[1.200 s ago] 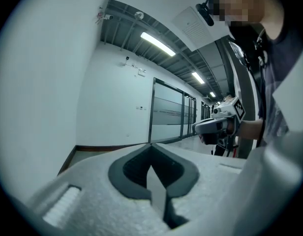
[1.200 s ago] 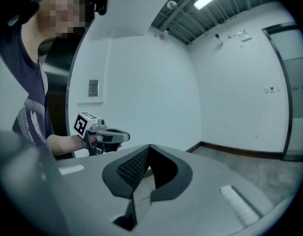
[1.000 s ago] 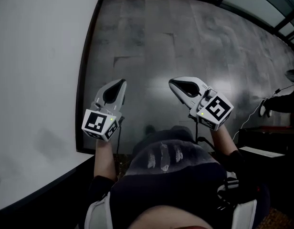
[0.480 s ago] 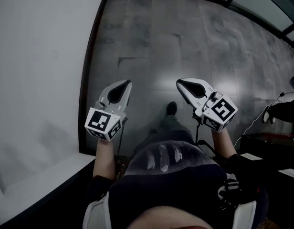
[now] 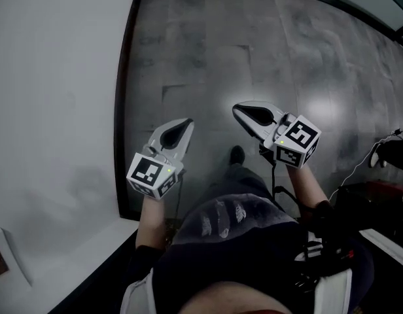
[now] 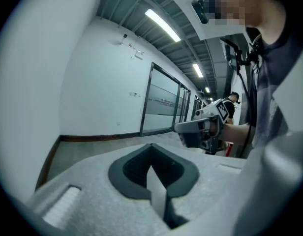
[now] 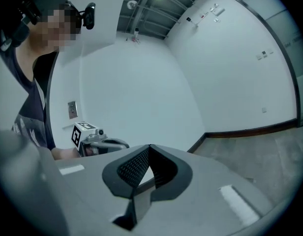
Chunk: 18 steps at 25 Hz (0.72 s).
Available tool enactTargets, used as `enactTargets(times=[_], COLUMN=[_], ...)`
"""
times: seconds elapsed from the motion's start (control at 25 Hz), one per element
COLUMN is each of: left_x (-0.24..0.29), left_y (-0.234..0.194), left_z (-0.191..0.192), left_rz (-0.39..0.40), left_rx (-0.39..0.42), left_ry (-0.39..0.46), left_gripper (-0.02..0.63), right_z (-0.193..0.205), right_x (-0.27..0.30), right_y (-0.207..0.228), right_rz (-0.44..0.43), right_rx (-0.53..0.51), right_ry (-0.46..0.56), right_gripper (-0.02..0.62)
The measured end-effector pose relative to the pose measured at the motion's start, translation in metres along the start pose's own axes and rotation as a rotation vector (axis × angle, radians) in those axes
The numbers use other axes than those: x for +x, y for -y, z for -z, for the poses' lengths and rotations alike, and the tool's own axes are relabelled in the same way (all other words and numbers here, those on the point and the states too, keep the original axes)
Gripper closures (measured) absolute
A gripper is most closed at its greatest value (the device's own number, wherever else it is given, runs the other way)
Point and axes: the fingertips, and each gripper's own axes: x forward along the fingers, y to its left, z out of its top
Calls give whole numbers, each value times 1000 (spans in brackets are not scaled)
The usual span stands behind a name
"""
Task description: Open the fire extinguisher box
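No fire extinguisher box shows in any view. In the head view my left gripper is held out over the grey floor close to the white wall, jaws together and empty. My right gripper is level beside it, tips together, nothing held. In the left gripper view its own jaws meet at the tip, and the right gripper shows to the right. In the right gripper view its jaws meet too, with the left gripper at the left.
A white wall with a dark baseboard runs along the left of the grey tiled floor. Glass partitions line the corridor. A small wall plate sits on the wall. Another person stands at the right edge.
The view has travelled along the wall, and a foot has stepped forward. Both grippers have shifted, the left one right and lower in the picture; the right one has rolled. Both stay shut.
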Motion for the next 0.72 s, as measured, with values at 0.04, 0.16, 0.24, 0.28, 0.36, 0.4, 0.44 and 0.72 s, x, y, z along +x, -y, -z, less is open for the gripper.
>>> enactTargets(times=[0.04, 0.16, 0.24, 0.28, 0.36, 0.4, 0.44, 0.72], left_x=[24, 79, 87, 86, 82, 80, 77, 82], left_y=[-1, -9, -15, -18, -21, -23, -26, -40], left_z=[-12, -39, -39, -35, -29, -26, -22, -14], left_rz=[18, 36, 30, 23, 8, 1, -7, 5], left_rx=[-6, -10, -6, 1, 14, 17, 17, 14], left_ry=[-18, -31, -4, 8, 26, 29, 25, 50], left_gripper=[606, 606, 606, 606, 606, 606, 606, 606], right_z=[-15, -43, -35, -28, -19, -18, -18, -24], right_x=[0, -2, -3, -3, -5, -6, -6, -9], right_y=[22, 71, 82, 85, 89, 89, 89, 93], right_rz=[1, 4, -2, -4, -7, -8, -7, 45], right_rx=[18, 40, 45, 55, 81, 88, 92, 89], right_ry=[6, 11, 13, 14, 20, 26, 33, 106], right_gripper=[594, 594, 594, 594, 594, 594, 594, 595])
